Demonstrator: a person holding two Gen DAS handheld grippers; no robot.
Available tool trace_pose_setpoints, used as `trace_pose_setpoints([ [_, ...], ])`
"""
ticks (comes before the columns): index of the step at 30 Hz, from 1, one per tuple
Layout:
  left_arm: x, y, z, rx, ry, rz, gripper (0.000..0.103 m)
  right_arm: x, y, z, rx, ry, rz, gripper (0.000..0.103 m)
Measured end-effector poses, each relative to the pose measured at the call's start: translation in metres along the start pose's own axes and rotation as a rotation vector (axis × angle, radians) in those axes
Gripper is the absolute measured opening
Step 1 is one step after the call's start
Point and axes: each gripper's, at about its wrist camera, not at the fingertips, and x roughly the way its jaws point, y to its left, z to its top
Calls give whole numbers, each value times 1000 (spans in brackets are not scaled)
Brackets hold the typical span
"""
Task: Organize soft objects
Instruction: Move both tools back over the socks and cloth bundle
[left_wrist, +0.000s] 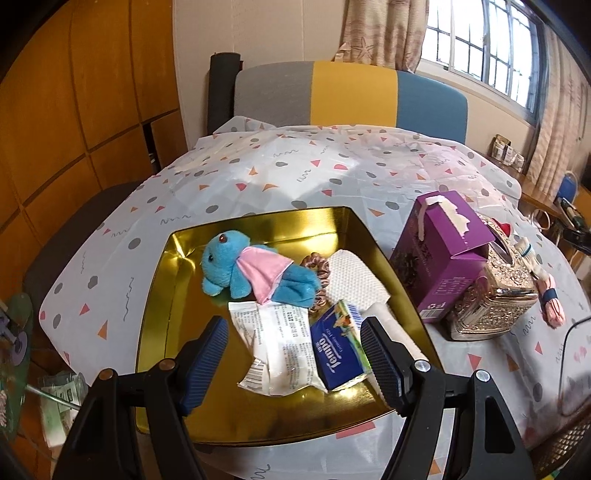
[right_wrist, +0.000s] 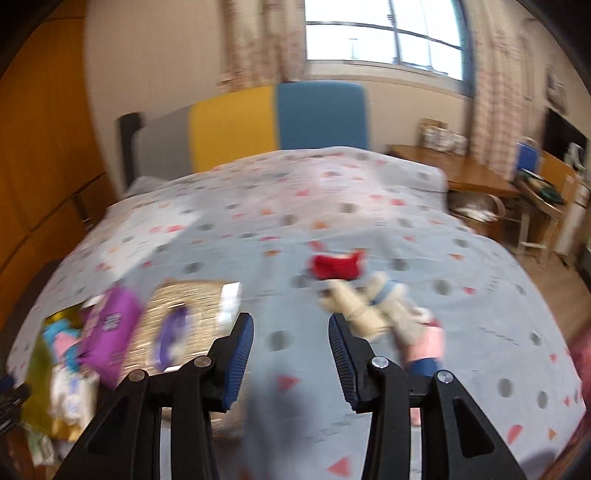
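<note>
blue plush in gold tray; both jaws spread, empty.

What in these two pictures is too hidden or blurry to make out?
- Right wrist view: motion blur smears the doll and purple box; details unreadable.
- Left wrist view: the scrunchie is mostly hidden under the blue plush.
- Left wrist view: the ornate box is partly blocked by the purple box.

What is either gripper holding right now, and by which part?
Nothing. The left gripper is open above the gold metal tray; the right gripper is open over the patterned tablecloth.
</note>
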Motion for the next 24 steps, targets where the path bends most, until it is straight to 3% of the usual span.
trace_pose_setpoints([
  [9,-9,-25,10,72,-23,-4,75,35,-105,-11,202,-12,-282,43],
  [16,-21,-47,25,126,-63,-35,75,40,-155,-24,453,50,-199,43],
  [24,-38,-87,50,205,-125,-101,75,39,-164,-32,545,74,-170,43],
])
